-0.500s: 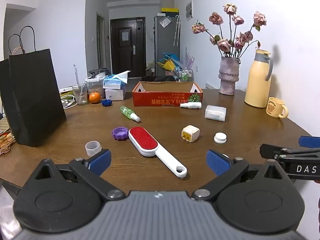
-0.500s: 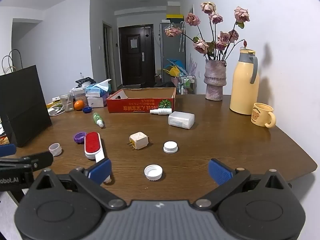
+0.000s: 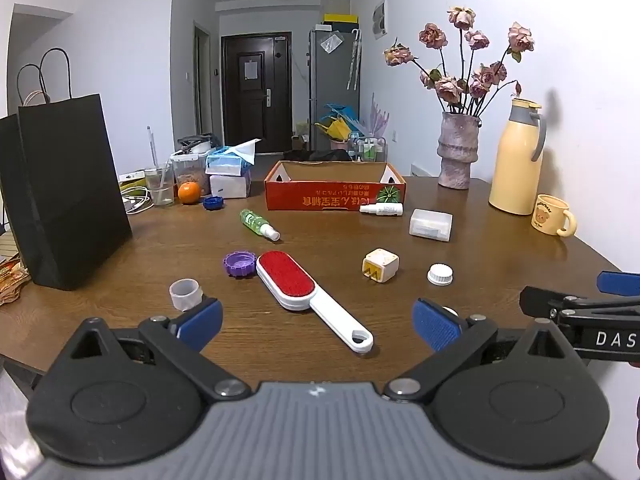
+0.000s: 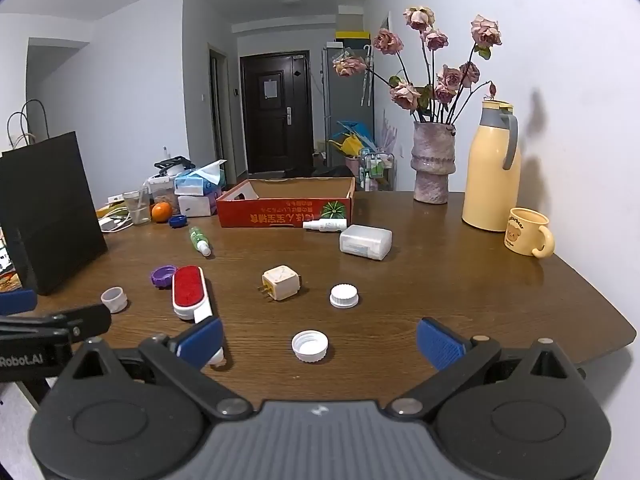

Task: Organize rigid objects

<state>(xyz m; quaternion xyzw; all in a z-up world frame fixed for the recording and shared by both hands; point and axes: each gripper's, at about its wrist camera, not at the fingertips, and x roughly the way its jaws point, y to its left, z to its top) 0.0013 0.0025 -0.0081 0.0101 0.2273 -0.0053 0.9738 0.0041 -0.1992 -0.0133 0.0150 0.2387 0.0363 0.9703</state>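
Small objects lie scattered on a brown wooden table (image 3: 500,248). A red-and-white lint brush (image 3: 304,290) lies just ahead of my left gripper (image 3: 318,322), which is open and empty. Around the brush are a purple cap (image 3: 239,264), a clear small cup (image 3: 185,294), a green spray bottle (image 3: 258,223), a cream plug adapter (image 3: 381,265) and a white cap (image 3: 440,274). My right gripper (image 4: 320,340) is open above an upturned white cap (image 4: 310,345). Further off are another white cap (image 4: 344,296), the adapter (image 4: 281,282), a clear plastic case (image 4: 365,241) and a white spray bottle (image 4: 325,224). An open red cardboard box (image 4: 286,212) stands at the back.
A black paper bag (image 3: 68,192) stands at the left. A vase of dried roses (image 3: 458,152), a yellow thermos (image 3: 516,160) and a yellow mug (image 3: 554,221) line the right wall. Tissue boxes, a glass, an orange (image 3: 189,193) and a blue cap (image 3: 213,202) crowd the back left.
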